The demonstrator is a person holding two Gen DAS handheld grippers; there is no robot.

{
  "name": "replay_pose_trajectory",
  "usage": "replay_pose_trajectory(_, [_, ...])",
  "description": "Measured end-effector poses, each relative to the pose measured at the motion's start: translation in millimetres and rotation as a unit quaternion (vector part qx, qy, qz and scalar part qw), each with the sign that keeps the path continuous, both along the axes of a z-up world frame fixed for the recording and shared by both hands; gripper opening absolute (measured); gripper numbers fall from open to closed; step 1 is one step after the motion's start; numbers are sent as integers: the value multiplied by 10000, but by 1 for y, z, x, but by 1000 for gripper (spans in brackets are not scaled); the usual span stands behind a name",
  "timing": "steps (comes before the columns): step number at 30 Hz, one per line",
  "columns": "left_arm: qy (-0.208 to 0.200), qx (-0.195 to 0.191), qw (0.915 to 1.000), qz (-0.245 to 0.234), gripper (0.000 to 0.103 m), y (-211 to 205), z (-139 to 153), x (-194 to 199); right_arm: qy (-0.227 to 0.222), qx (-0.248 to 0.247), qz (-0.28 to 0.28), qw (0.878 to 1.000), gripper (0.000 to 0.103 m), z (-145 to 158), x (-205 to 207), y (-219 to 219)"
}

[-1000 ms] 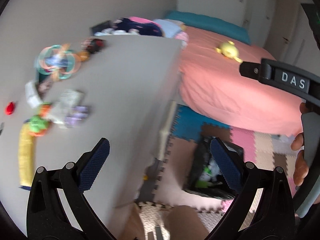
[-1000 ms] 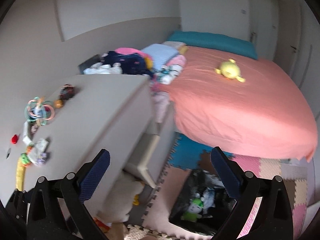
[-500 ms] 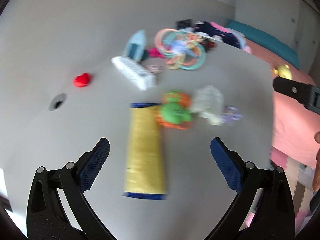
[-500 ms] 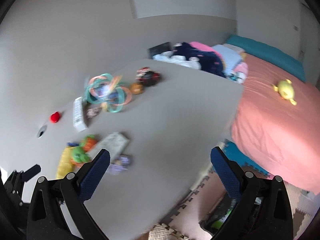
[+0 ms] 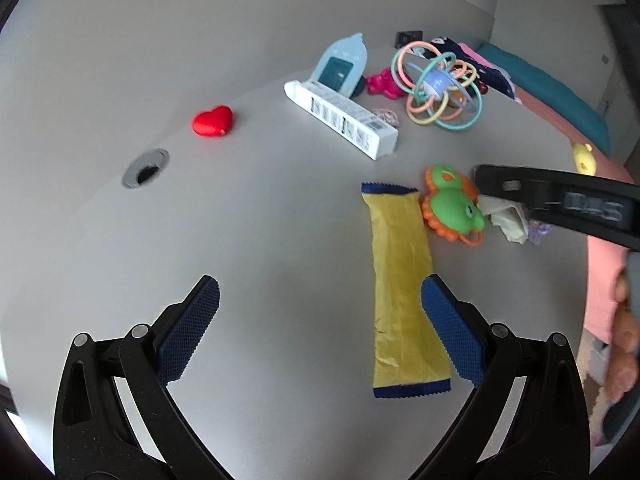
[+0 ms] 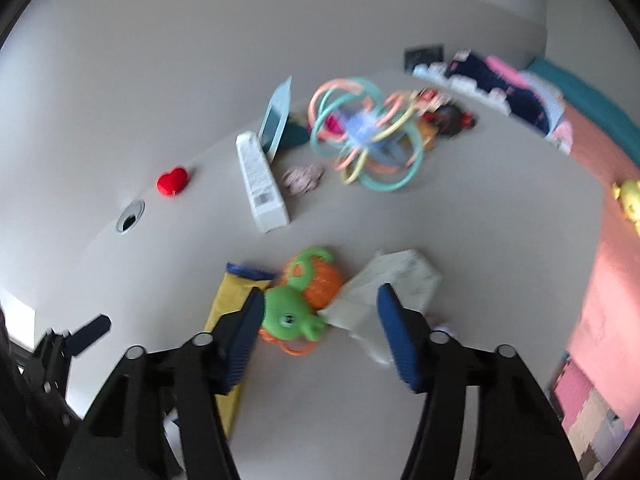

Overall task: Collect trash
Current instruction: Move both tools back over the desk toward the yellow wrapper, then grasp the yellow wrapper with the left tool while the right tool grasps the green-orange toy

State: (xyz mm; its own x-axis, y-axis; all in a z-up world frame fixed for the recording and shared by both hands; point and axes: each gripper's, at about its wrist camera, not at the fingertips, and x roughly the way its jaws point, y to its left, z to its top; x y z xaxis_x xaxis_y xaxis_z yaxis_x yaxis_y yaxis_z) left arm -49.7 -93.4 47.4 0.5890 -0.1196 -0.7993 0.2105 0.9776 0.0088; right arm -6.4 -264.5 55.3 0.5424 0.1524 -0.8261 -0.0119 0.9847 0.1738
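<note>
A flat yellow wrapper with blue ends (image 5: 402,292) lies on the grey table (image 5: 260,240); its near half is next to my right fingertip of the open, empty left gripper (image 5: 320,328). It also shows in the right wrist view (image 6: 230,300). A crumpled white paper (image 6: 394,280) lies beside a green and orange toy (image 6: 298,306). My right gripper (image 6: 320,336) is open and empty, low over the toy and the paper. A white carton box (image 5: 340,118) lies farther back.
Toys stand on the table: a red heart (image 5: 212,120), a ring ball (image 5: 440,84), a pale blue phone toy (image 5: 340,64). A cable hole (image 5: 145,168) is at the left. A pink bed (image 6: 612,240) is to the right, past the table edge.
Both grippers swung from the bed and floor side to over the table and dropped closer. The right gripper now hovers over the green toy and paper; the left sits beside the yellow wrapper.
</note>
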Motion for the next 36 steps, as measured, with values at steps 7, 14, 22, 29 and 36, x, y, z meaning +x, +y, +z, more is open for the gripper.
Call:
replay_pose_trajectory(7, [107, -15, 9998, -144, 97, -7, -9, 2, 349, -270, -45, 9990, 58, -21, 25, 14])
replay_pose_trajectory(14, [159, -57, 9997, -175, 97, -13, -15, 8, 499, -429, 94, 9978, 54, -33, 39, 18])
replay_pose_trajectory(22, [326, -188, 9990, -258, 81, -26, -21, 16, 74, -102, 194, 9997, 53, -9, 30, 10])
replay_pose_trajectory(29, [123, 61, 9994, -311, 32, -43, -25, 17, -312, 16, 119, 9994, 53, 26, 8, -14])
replay_pose_trajectory(36, [-113, -49, 9990, -424, 18, -52, -11, 0, -575, 165, -140, 9981, 53, 39, -19, -47])
